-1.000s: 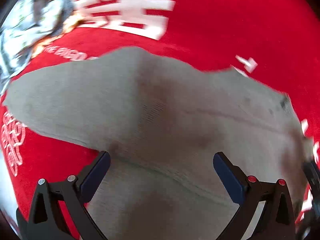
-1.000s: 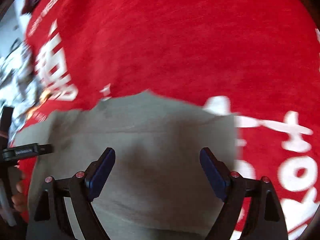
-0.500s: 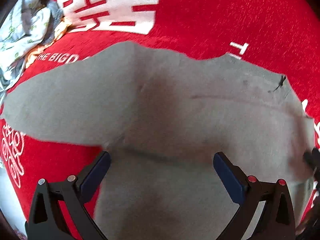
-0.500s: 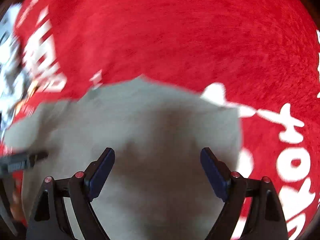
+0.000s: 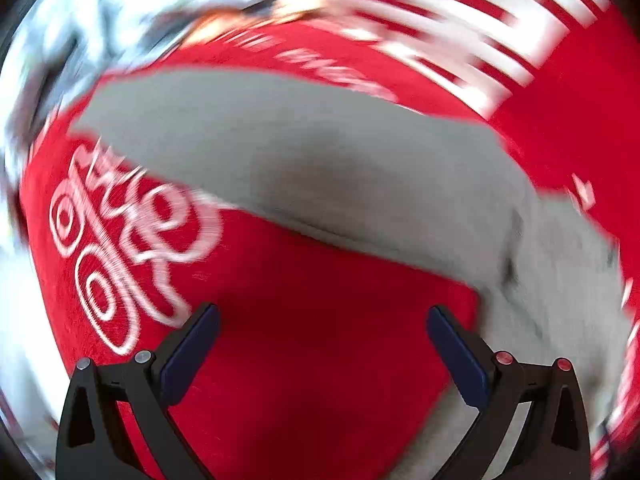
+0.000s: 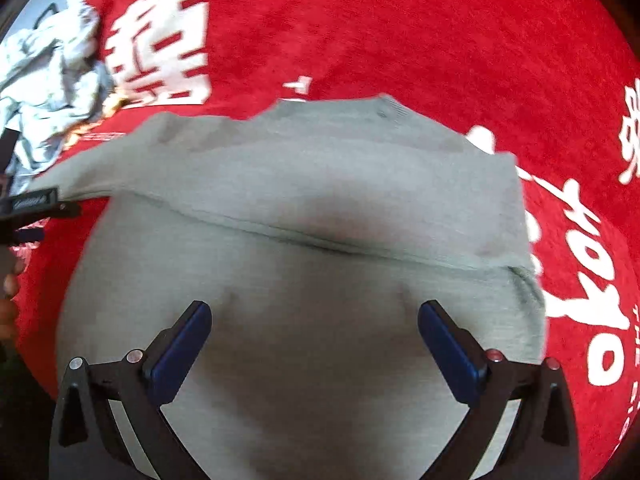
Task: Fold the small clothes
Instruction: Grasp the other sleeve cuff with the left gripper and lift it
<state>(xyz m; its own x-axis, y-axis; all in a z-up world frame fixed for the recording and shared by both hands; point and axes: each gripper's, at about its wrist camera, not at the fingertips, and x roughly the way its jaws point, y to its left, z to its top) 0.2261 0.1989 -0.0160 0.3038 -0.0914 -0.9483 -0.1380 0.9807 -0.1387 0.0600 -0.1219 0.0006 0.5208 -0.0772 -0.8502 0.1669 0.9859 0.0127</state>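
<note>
Right wrist view shows my right tongs (image 6: pixel 314 340) spread wide and empty over the grey garment (image 6: pixel 304 208) lying flat on the red printed cloth (image 6: pixel 400 32), while my left tongs (image 5: pixel 320 344), equally released, hover beside what seems its sleeve, probably for folding.

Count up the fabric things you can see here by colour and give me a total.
Grey: 1, the grey garment lying spread out.
Red: 1, the red cloth with white lettering underneath it.
Pale patterned: 1, the crumpled heap of clothes at the far left edge; how many pieces it holds cannot be told.
Total: 3
</note>
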